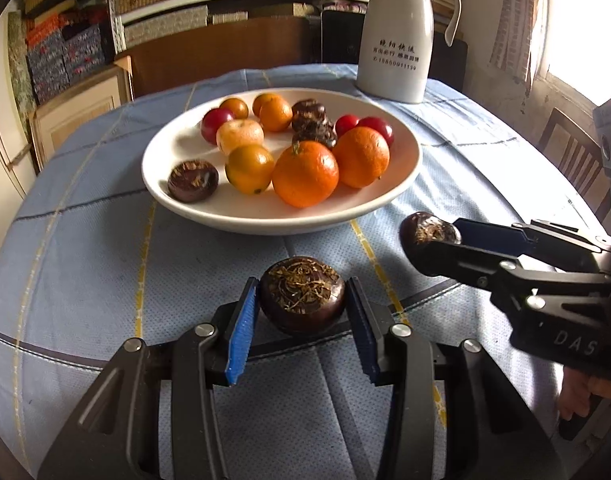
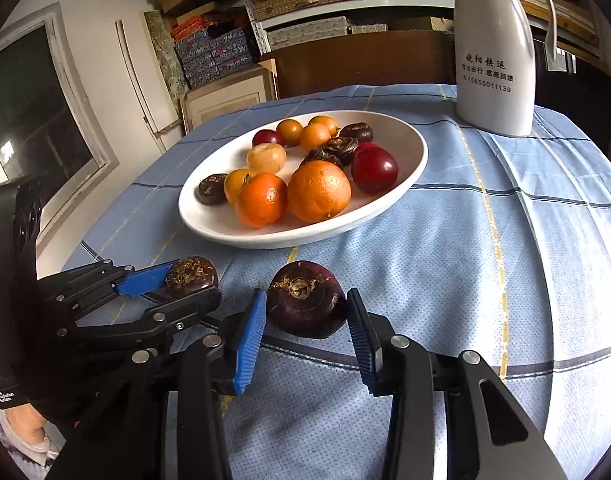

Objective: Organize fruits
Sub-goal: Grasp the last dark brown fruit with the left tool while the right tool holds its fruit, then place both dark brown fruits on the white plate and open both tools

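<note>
A white plate [image 1: 177, 200] [image 2: 409, 136] holds oranges [image 1: 305, 174] [image 2: 319, 190], small orange fruits, red fruits [image 2: 374, 170] and dark water chestnuts [image 1: 192, 181]. My left gripper [image 1: 301, 300] is shut on a dark water chestnut [image 1: 302, 294] above the cloth, in front of the plate. It also shows in the right wrist view [image 2: 191, 282]. My right gripper [image 2: 305, 312] is shut on another dark water chestnut [image 2: 306, 300], level with the left one. The right gripper shows in the left wrist view [image 1: 429, 236] at the right, with its chestnut [image 1: 427, 230].
A white thermos jug [image 1: 397, 36] [image 2: 493, 56] stands on the blue checked tablecloth [image 1: 85, 248] behind the plate at the right. A wooden chair [image 1: 573, 160] stands at the table's right. Shelves of boxes fill the back wall.
</note>
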